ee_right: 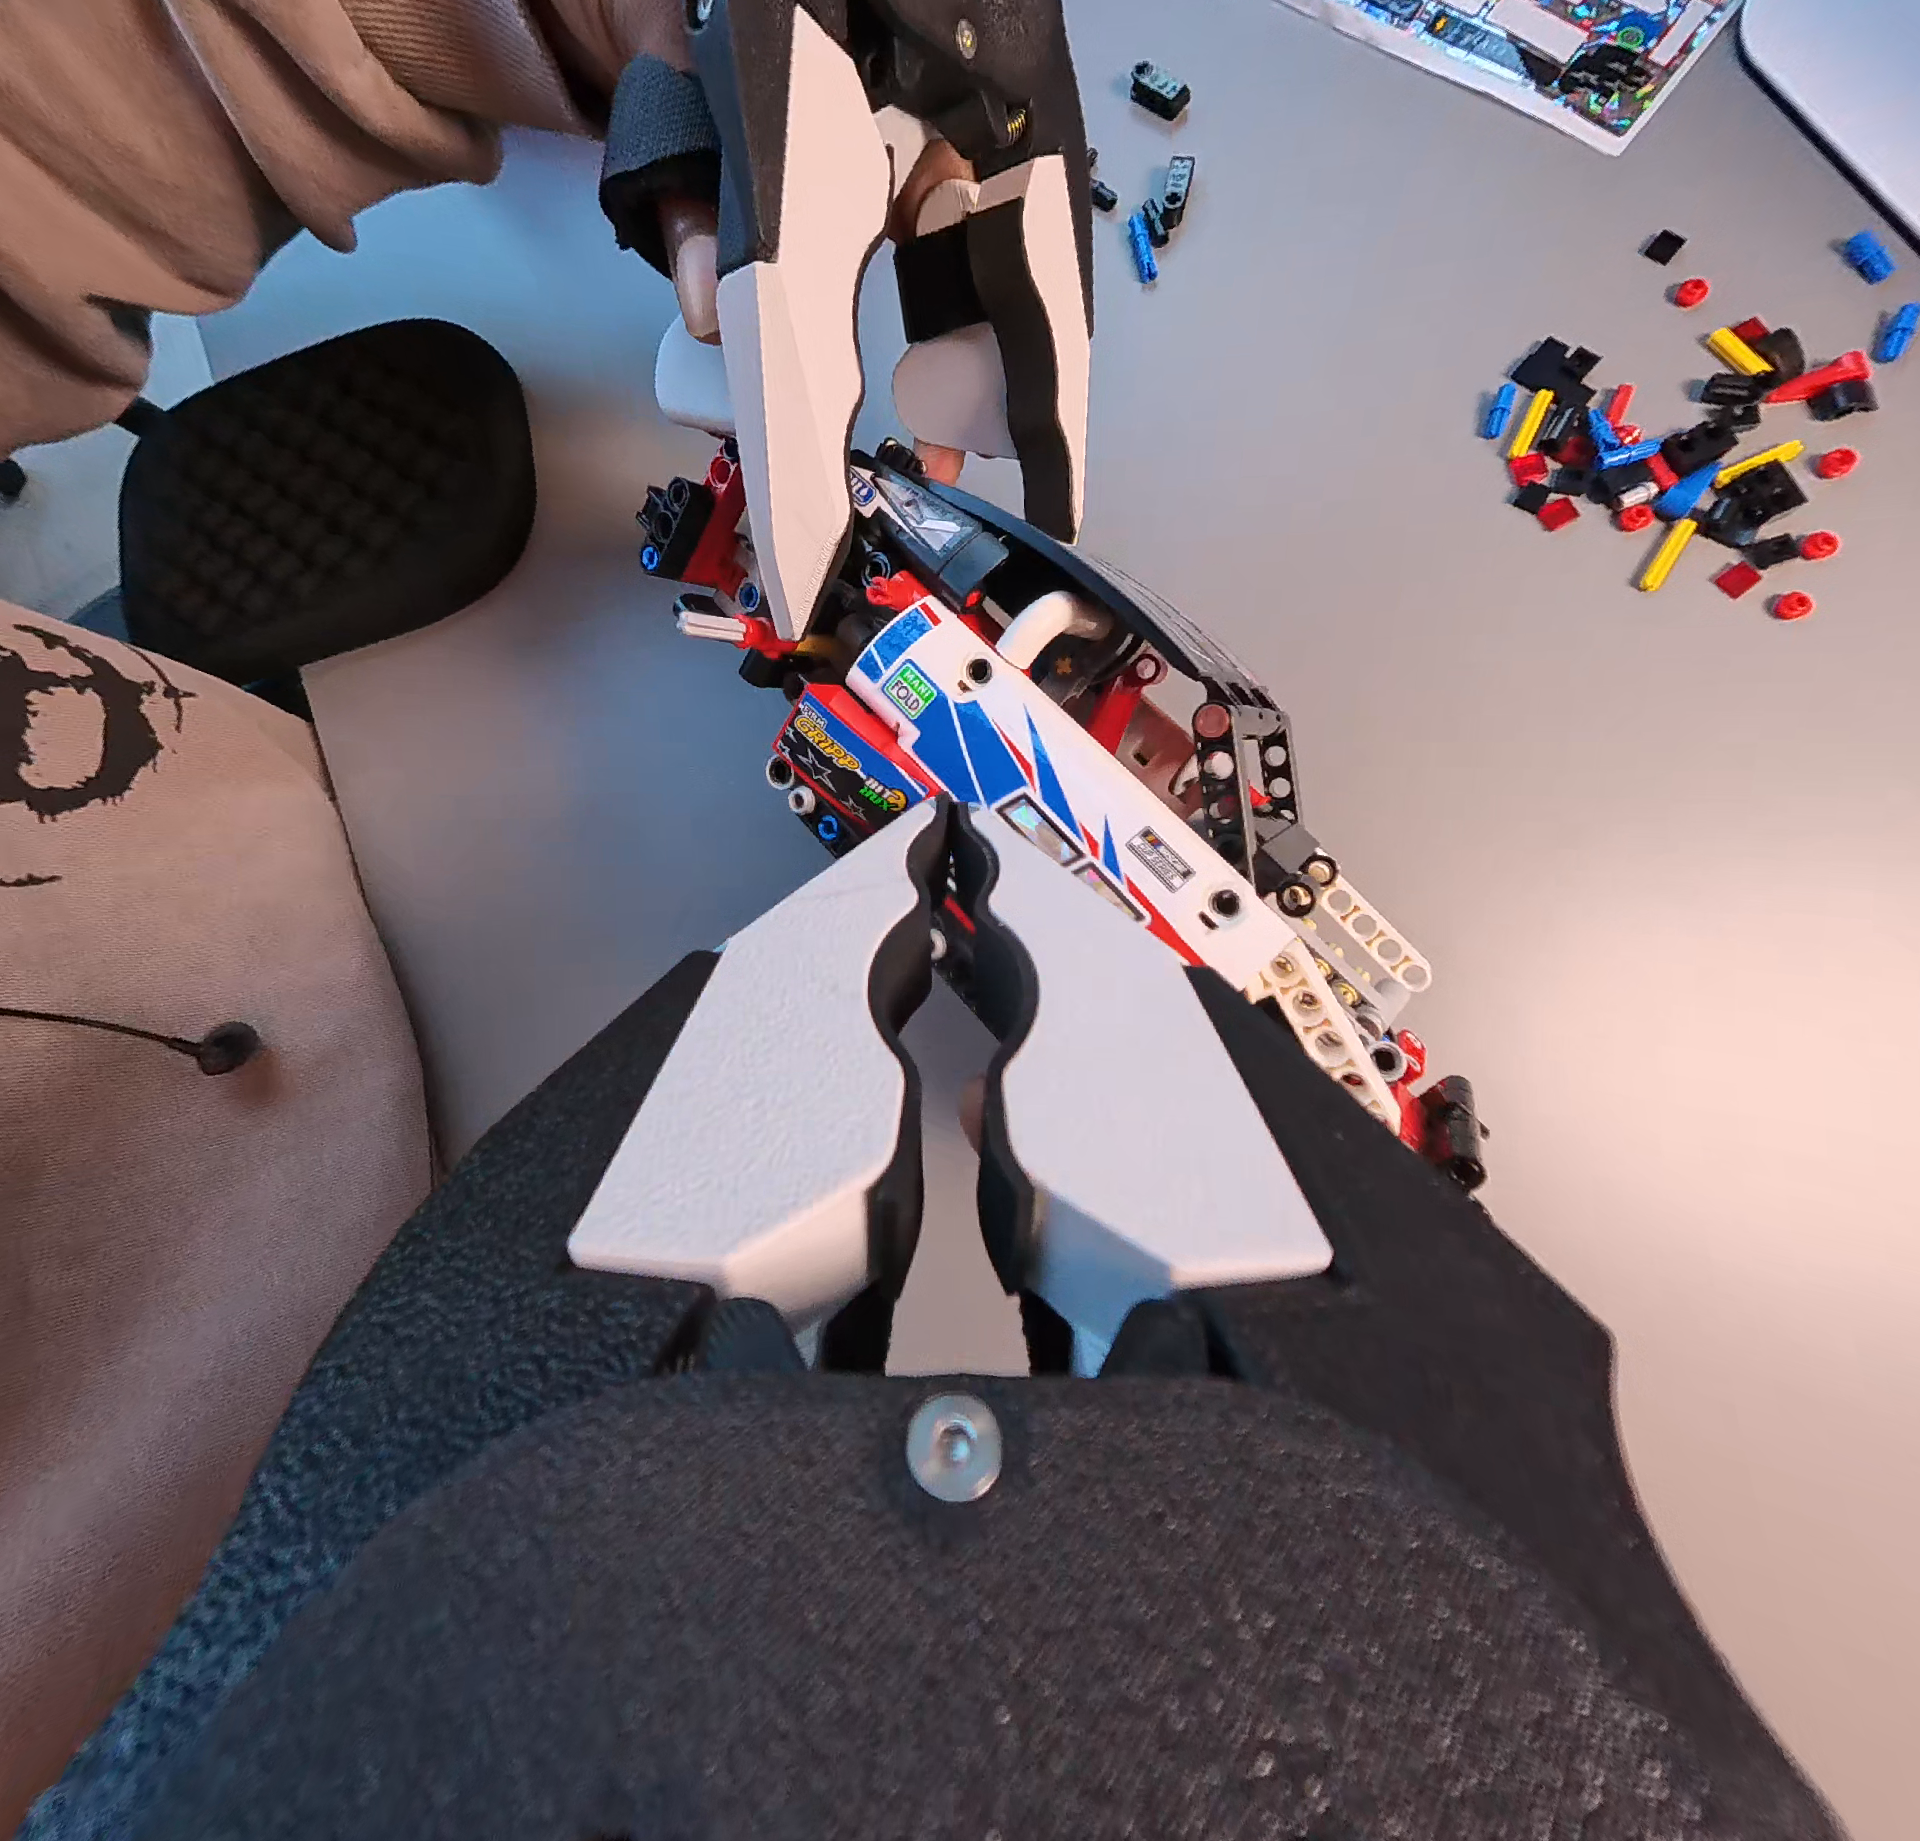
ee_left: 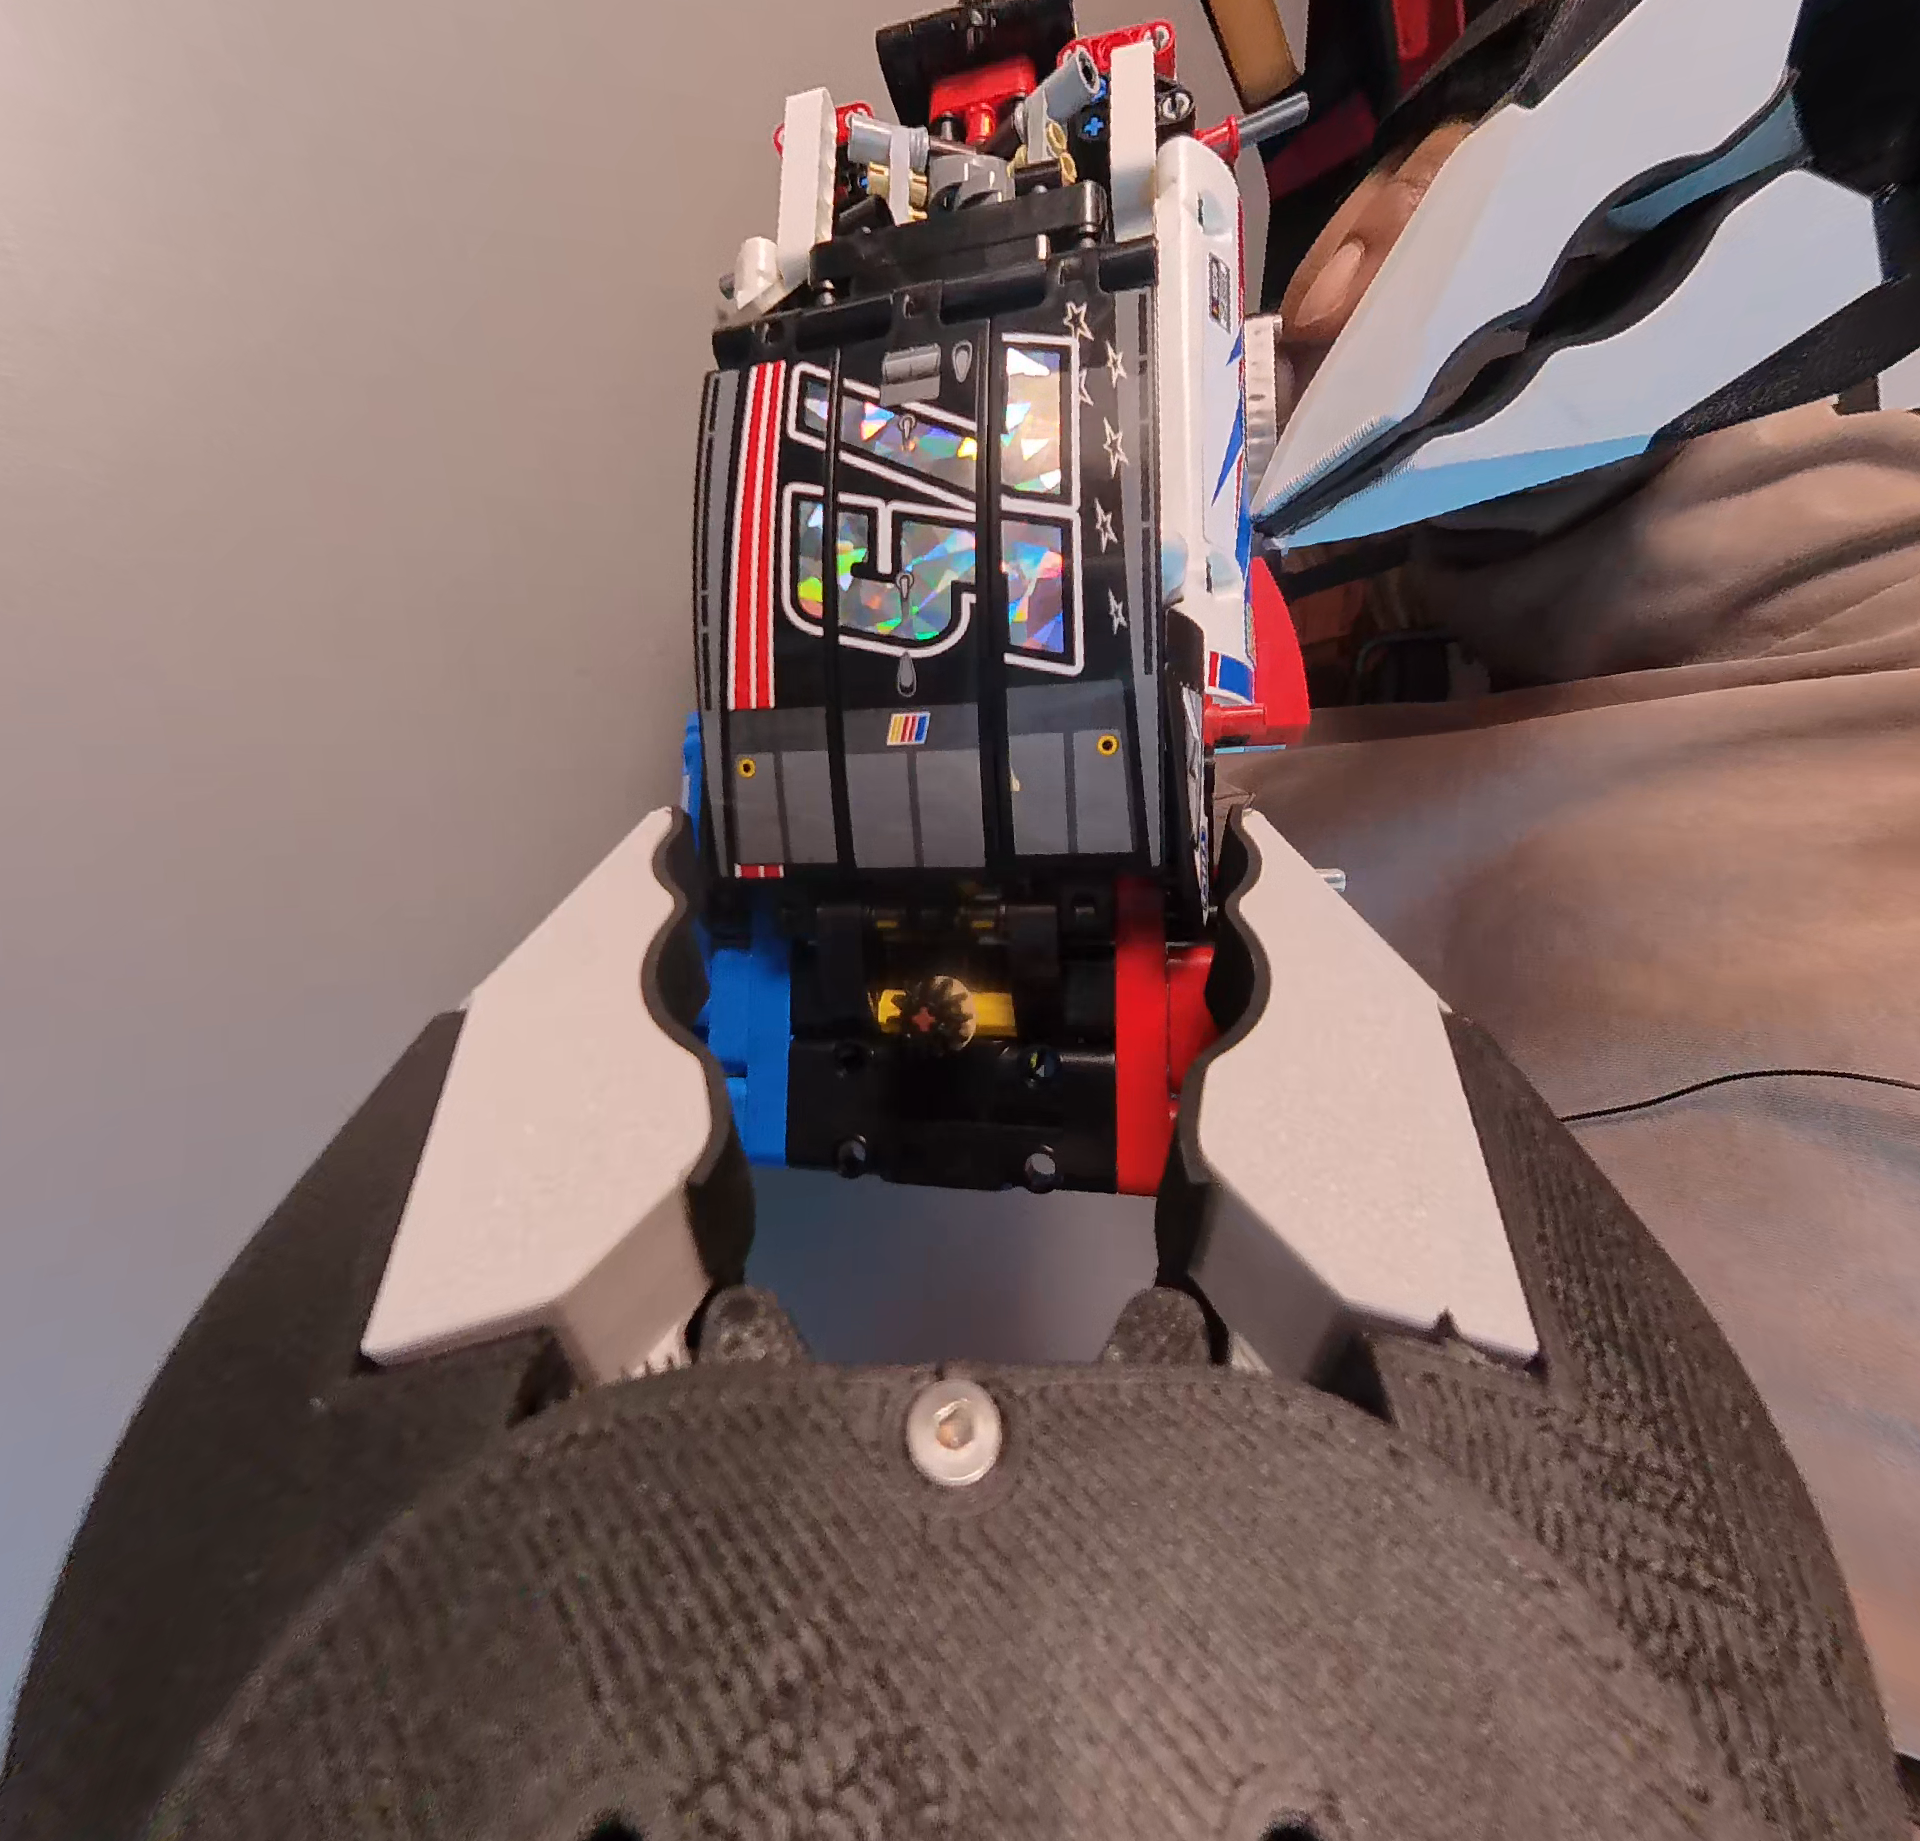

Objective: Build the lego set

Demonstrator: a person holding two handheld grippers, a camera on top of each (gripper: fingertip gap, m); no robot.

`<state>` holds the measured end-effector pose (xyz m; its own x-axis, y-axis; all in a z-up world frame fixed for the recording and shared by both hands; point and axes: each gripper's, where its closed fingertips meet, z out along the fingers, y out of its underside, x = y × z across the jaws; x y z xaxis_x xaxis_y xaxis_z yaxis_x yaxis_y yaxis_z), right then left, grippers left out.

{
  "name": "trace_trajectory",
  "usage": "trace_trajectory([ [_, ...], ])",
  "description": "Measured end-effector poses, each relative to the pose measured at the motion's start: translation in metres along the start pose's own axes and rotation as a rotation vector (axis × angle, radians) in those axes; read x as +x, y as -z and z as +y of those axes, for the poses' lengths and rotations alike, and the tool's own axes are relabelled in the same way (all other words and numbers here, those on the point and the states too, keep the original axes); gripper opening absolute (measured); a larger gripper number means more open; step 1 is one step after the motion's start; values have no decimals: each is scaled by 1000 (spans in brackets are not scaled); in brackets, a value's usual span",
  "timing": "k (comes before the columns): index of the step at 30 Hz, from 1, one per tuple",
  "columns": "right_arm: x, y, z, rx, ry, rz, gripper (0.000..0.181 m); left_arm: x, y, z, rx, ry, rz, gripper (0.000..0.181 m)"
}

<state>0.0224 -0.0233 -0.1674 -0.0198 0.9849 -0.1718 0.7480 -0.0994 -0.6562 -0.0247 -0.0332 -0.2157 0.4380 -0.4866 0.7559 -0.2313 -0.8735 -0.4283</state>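
Observation:
The lego car [ee_left: 914,544] is black, white, red and blue, with a black sticker-covered roof. My left gripper [ee_left: 956,846] is shut on one end of it and holds it off the grey table [ee_right: 1351,357]. In the right wrist view the car [ee_right: 1049,783] slants under the left gripper [ee_right: 925,534], which clamps its far end. My right gripper [ee_right: 951,825] is shut, its tips against the car's white side panel. It also shows in the left wrist view [ee_left: 1262,529], touching the car's right side. I see no piece between its pads.
A pile of loose red, blue, yellow and black pieces [ee_right: 1683,461] lies on the table at the right. A few small dark pieces [ee_right: 1158,191] and a sticker sheet [ee_right: 1507,15] lie farther back. A black chair [ee_right: 322,482] and the person's tan sleeve [ee_right: 208,77] are at the left.

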Motion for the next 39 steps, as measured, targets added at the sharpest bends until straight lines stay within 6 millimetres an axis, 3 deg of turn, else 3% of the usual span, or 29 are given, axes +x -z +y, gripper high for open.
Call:
trace_trajectory([
  [9,-2,2,5,0,6,8,0,1,-1,1,5,-9,-10,97],
  [17,20,28,34,37,-109,29,0,2,-2,3,12,-35,-31,98],
  [20,37,37,47,34,-107,117,0,3,-3,4,8,-58,-45,97],
  [22,25,42,42,110,-127,33,0,4,-4,5,6,-83,-66,97],
  [25,24,61,35,270,-69,75,0,4,-5,7,25,-179,-127,97],
  [27,29,67,48,296,2,160,10,3,-6,10,28,-253,-190,97],
  [32,35,61,91,313,61,223,26,-8,-4,13,-36,-515,-450,97],
  [39,38,51,113,328,63,256,29,-38,-4,11,-158,-831,-748,97],
])
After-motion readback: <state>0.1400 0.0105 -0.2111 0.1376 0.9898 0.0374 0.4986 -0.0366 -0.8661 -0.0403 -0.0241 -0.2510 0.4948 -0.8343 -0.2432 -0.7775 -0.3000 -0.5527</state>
